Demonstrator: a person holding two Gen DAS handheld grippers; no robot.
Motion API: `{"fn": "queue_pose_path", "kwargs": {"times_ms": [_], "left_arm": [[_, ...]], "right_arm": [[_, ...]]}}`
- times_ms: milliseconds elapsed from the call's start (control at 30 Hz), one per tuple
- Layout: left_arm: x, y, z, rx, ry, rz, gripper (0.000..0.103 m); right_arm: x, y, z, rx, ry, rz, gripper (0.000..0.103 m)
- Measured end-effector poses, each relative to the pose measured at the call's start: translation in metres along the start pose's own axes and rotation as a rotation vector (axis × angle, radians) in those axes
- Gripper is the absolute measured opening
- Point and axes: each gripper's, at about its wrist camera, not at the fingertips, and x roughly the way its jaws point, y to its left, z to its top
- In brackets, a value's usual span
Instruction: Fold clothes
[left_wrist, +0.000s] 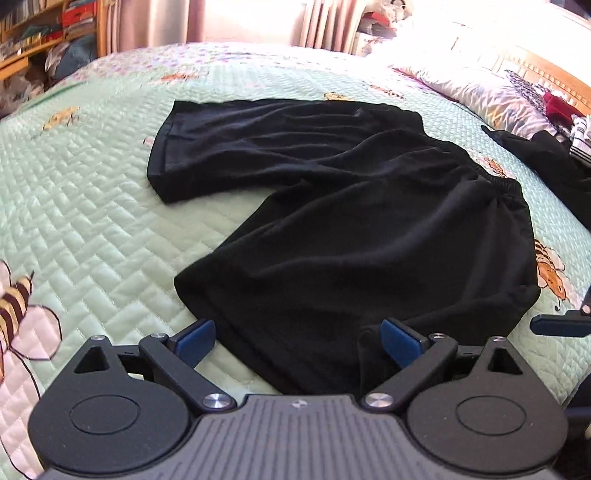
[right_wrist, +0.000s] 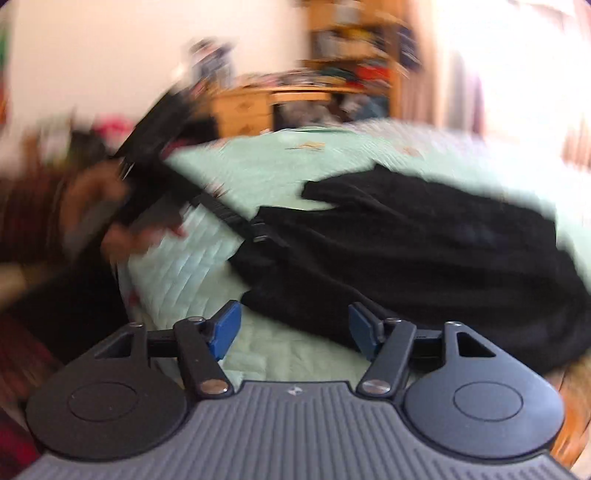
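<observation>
black shorts (left_wrist: 332, 206) flat on green quilt (left_wrist: 92, 192) | left gripper (left_wrist: 299, 339) jaws apart over hem | right gripper (right_wrist: 295, 325) jaws apart, empty

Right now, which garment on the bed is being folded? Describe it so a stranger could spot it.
Start at the mint-green quilted bedspread with bee prints. In its middle lie black shorts, spread flat, legs splayed, gathered elastic waistband toward the pillows. The other dark garment lies crumpled at the bed's edge.

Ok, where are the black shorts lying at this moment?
In the left wrist view the black shorts lie spread flat on the green quilted bedspread, centre frame, near leg hem between the left gripper's open fingers, pillows beyond at upper right.
</observation>
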Motion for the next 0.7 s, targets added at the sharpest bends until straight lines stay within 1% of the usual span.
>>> {"fn": "queue_pose_path", "kwargs": {"times_ms": [67,100,133,167,200,267,333,367,400,433,500,567,633,700], "left_arm": [[0.001,0.0,0.001,0.012,-0.001,0.005,0.097],[0.002,0.001,0.002,0.013,0.001,0.003,0.097],[0.003,0.001,0.004,0.012,0.002,-0.002,0.097],[0.003,0.002,0.005,0.013,0.002,-0.005,0.097],[0.002,0.003,0.005,0.013,0.0,-0.006,0.097],[0.002,0.005,0.006,0.007,-0.001,-0.009,0.097],[0.003,0.008,0.007,0.001,-0.002,-0.011,0.097],[0.003,0.008,0.007,-0.001,-0.003,-0.01,0.097],[0.003,0.009,0.007,-0.002,-0.004,-0.01,0.097],[0.002,0.01,0.006,-0.004,-0.005,-0.009,0.097],[-0.001,0.012,0.005,-0.006,-0.009,-0.006,0.097],[-0.008,0.014,0.003,-0.008,-0.019,-0.002,0.097],[-0.018,0.016,0.0,-0.009,-0.032,0.0,0.097],[-0.033,0.015,-0.004,-0.004,-0.054,-0.01,0.097]], "right_arm": [[0.01,0.031,0.004,-0.223,0.021,-0.039,0.062],[0.019,0.037,0.005,-0.294,0.053,-0.047,0.059],[0.029,0.042,0.005,-0.364,0.085,-0.056,0.053],[0.038,0.048,0.006,-0.432,0.116,-0.064,0.051],[0.046,0.049,0.007,-0.474,0.144,-0.069,0.048],[0.054,0.057,0.008,-0.562,0.161,-0.08,0.047],[0.062,0.061,0.01,-0.624,0.176,-0.098,0.035],[0.064,0.059,0.006,-0.66,0.184,-0.114,0.033],[0.068,0.061,0.006,-0.677,0.185,-0.114,0.025],[0.071,0.063,0.006,-0.693,0.185,-0.115,0.014],[0.074,0.066,0.005,-0.708,0.176,-0.123,0.007],[0.072,0.066,0.005,-0.704,0.159,-0.138,0.004],[0.061,0.062,0.012,-0.619,0.133,-0.12,0.003],[0.038,0.057,0.023,-0.492,0.124,-0.029,0.003]]}}
